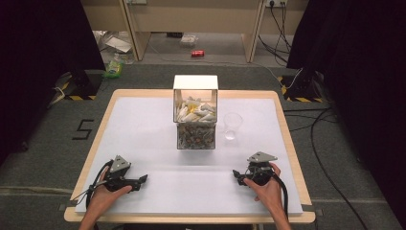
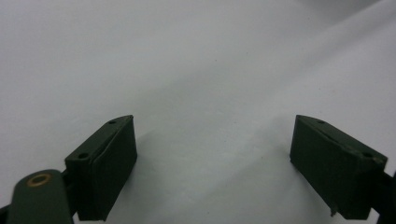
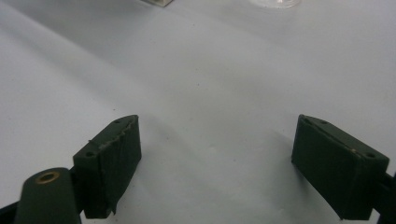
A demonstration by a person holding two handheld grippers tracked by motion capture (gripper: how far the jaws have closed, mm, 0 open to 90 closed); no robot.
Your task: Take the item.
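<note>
both grippers, left [image 1: 142, 179] and right [image 1: 235, 174], rest low near the table [image 1: 143, 124] edge, jaws apart and empty: likely a ready pose. cup [image 1: 232, 125] stands beside the box [image 1: 196, 120], well ahead.

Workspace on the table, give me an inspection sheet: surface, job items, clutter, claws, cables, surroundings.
Surface: white sheet over a wood-edged table, flat.
Job's things: clear box with two tiers of small packets, upright mid-table; clear cup just right of it, upright.
Clutter: nothing seen on the sheet.
Claws: left claw and right claw both open, nothing between the jaws, resting near the front edge, far from the box.
Cables: one trails from each claw; more cables on the floor at right.
Surroundings: grey carpet, red can and litter beyond the table, black curtains either side.
</note>
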